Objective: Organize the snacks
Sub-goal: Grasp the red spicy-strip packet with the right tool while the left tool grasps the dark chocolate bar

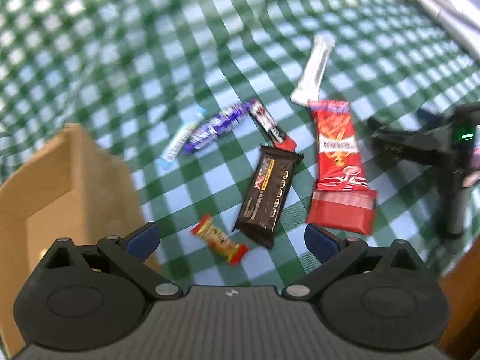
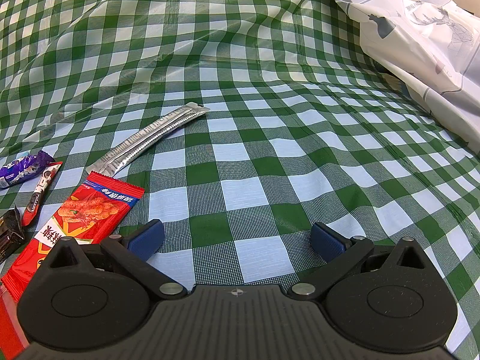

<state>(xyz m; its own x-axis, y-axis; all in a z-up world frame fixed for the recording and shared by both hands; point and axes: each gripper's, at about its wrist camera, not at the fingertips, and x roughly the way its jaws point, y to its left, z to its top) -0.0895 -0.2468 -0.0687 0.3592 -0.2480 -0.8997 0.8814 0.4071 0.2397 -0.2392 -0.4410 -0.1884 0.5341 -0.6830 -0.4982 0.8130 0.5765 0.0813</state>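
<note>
Several snacks lie on a green checked cloth. In the left wrist view I see a small red and gold candy (image 1: pixel 220 240), a dark brown bar (image 1: pixel 267 195), a red packet (image 1: pixel 337 147) over a flat red pack (image 1: pixel 342 213), a silver stick (image 1: pixel 313 69), a purple pack (image 1: pixel 216 127), a pale blue stick (image 1: pixel 180 138) and a thin red and black bar (image 1: pixel 268 123). My left gripper (image 1: pixel 232 240) is open above the small candy. My right gripper (image 2: pixel 237 240) is open and empty over bare cloth; it also shows in the left wrist view (image 1: pixel 420 141). The red packet (image 2: pixel 81 216) lies by its left finger, the silver stick (image 2: pixel 150 135) beyond.
A cardboard box (image 1: pixel 60 180) stands at the left of the snacks, next to my left gripper. A white printed plastic bag (image 2: pixel 420 39) lies at the far right of the cloth. A brown wooden edge (image 1: pixel 462 300) shows at the lower right.
</note>
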